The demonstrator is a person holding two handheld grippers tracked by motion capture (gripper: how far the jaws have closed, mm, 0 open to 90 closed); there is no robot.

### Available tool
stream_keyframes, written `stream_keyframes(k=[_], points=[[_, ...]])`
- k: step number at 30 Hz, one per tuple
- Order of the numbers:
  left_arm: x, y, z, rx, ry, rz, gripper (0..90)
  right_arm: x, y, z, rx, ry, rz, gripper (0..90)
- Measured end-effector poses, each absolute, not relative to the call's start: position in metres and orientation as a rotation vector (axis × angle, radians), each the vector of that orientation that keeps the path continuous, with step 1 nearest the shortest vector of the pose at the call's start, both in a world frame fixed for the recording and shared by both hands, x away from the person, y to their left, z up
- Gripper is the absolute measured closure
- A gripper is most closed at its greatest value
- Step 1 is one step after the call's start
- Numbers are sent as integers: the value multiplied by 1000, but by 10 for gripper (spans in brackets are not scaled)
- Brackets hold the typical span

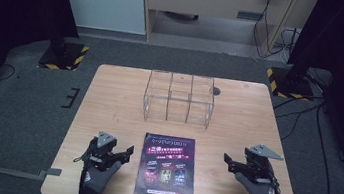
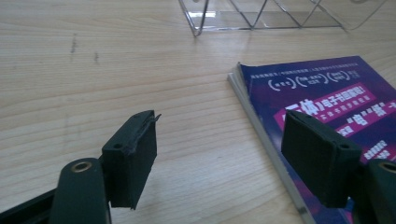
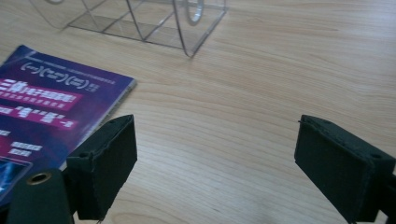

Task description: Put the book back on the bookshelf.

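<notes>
Booklet (image 1: 167,174) lies flat on the tabletop (image 1: 109,99), near edge, centred between both hands. Long axis runs from the person toward the clear acrylic organizer (image 1: 179,98); title end points at the organizer. Left hand-held gripper (image 1: 127,152) released, nothing between the jaws, just left of the booklet. Right hand-held gripper (image 1: 228,161) released, empty, off the booklet's right edge.

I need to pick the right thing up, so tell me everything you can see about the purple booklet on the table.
The purple booklet lies flat and closed on the wooden table, at its near edge. Its glossy cover shows white and pink print over dark pictures, and pale page edges give it some thickness. It rests between the two grippers, short of the clear divided box. Nothing but the table touches it.
</notes>
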State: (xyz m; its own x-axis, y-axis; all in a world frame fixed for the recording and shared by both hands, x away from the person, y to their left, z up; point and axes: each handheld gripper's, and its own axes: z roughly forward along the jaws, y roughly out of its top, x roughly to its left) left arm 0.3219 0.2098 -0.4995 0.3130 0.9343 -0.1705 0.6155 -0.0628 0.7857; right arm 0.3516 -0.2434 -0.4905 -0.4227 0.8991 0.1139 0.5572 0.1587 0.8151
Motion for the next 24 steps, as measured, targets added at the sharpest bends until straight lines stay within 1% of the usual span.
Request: stream_keyframes(k=[9, 15, 24], points=[[320, 196, -502, 1786, 1373, 454, 270, 352, -227, -487, 1363, 2067, 1188, 138], [321, 186, -506, 1815, 1358, 449, 271, 352, -215, -487, 1351, 2093, 1193, 145], [326, 175, -514, 1831, 1367, 384, 286, 351, -192, -495, 1329, 2148, 1216, 149]])
